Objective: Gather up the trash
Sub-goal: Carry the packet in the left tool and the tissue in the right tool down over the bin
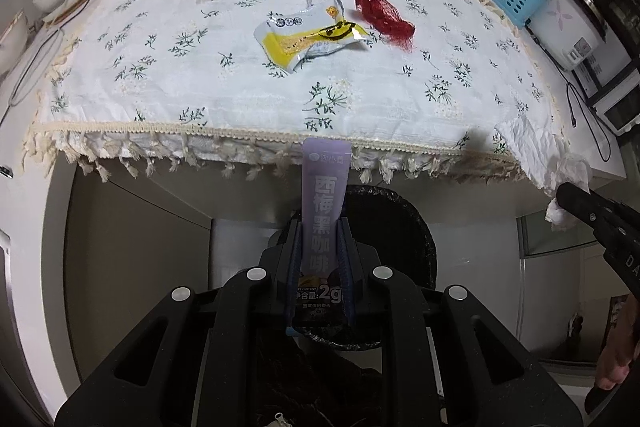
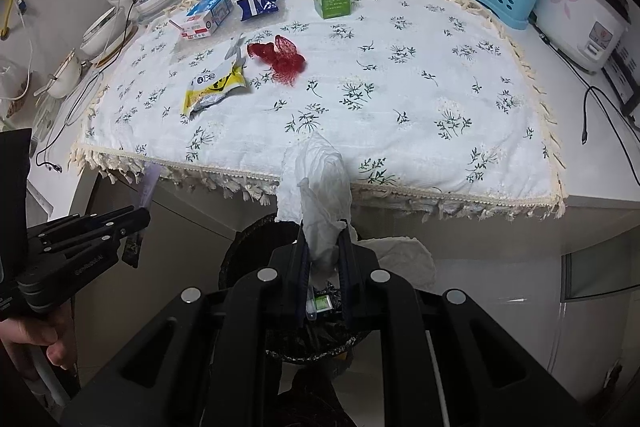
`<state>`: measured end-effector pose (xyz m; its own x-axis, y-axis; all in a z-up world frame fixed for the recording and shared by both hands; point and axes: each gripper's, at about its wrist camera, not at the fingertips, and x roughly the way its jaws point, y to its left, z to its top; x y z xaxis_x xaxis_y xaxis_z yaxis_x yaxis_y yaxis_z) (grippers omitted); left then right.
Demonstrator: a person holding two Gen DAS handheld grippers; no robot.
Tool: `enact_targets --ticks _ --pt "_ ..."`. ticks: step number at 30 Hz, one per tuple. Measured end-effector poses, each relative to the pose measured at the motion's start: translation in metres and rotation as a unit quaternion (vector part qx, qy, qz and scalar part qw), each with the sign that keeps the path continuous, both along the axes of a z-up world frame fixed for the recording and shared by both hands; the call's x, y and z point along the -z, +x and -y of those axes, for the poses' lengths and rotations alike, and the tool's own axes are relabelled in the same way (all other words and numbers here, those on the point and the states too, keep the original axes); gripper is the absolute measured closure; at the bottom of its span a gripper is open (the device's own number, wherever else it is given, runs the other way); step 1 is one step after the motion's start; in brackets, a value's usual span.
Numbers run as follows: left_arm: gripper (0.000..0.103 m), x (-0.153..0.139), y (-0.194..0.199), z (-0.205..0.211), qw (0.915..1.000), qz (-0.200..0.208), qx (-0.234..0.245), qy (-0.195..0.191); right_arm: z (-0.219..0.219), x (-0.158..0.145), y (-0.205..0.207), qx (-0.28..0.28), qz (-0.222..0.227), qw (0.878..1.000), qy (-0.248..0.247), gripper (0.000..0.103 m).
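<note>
My left hand-held gripper [image 1: 320, 247] grips the purple sachet [image 1: 325, 203], my right hand-held gripper [image 2: 323, 251] the crumpled tissue [image 2: 320, 187]; I should centre both over the bin [image 1: 400, 227] (mouth partly hidden) before letting go.

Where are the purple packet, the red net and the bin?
purple packet [image 1: 325, 211], left wrist view, on its printed middle above the pads.
red net [image 2: 285, 61], right wrist view, on the bunched mesh on the cloth.
bin [image 1: 416, 227], left wrist view, on its dark right rim below the table edge.
</note>
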<state>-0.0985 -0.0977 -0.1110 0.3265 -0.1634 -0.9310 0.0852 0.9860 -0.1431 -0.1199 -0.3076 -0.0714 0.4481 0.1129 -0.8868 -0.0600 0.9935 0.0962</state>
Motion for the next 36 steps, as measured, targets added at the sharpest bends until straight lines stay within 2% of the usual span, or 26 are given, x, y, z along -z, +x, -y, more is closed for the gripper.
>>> enact_targets --ticks 8,13,26,36 --pt "0.086 0.022 -0.012 0.004 1.0000 -0.008 0.000 -0.004 0.001 0.027 -0.018 -0.010 -0.016 1.000 -0.003 0.091" --pt "0.086 0.041 -0.018 0.004 0.9996 -0.026 -0.004 -0.011 0.002 0.044 -0.024 -0.010 -0.029 1.000 -0.002 0.091" --pt "0.086 0.072 -0.029 0.014 0.9990 -0.045 -0.004 0.002 0.003 0.092 -0.034 -0.005 -0.062 0.998 -0.011 0.091" --pt "0.086 0.090 -0.032 0.027 0.9984 -0.054 0.008 0.014 0.015 0.107 -0.045 0.009 -0.076 0.997 -0.010 0.091"
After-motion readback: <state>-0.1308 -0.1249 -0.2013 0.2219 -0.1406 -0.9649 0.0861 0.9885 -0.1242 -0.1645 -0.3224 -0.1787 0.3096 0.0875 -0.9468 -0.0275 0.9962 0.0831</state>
